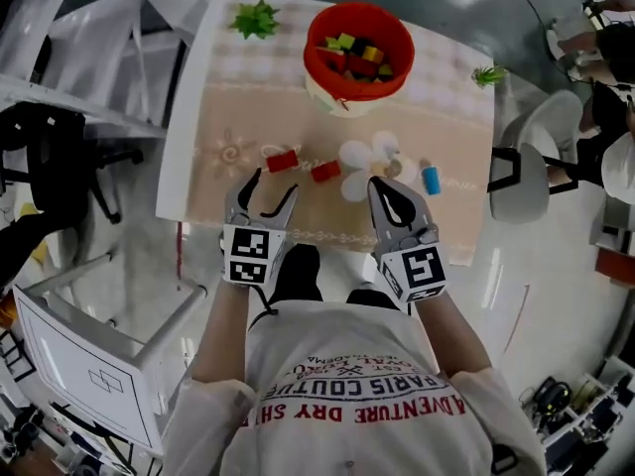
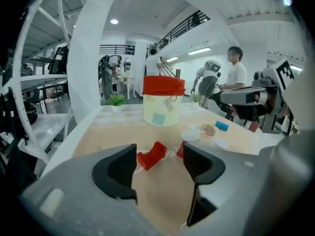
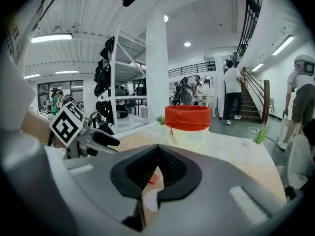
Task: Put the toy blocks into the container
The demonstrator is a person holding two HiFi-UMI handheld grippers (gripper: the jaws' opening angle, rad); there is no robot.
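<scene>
- My left gripper (image 1: 275, 184) is spread toward the left red block (image 1: 283, 160), ready to take it.
- My right gripper (image 1: 382, 184) is pressed together, empty, idle.

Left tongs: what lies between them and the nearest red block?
Only bare mat; the open left tongs sit short of the red block, in the left gripper view.

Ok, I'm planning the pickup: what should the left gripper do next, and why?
Probably ease the left gripper forward and down around the nearer red block: its jaws stand apart, empty, and that block lies just ahead, outside the container.
</scene>
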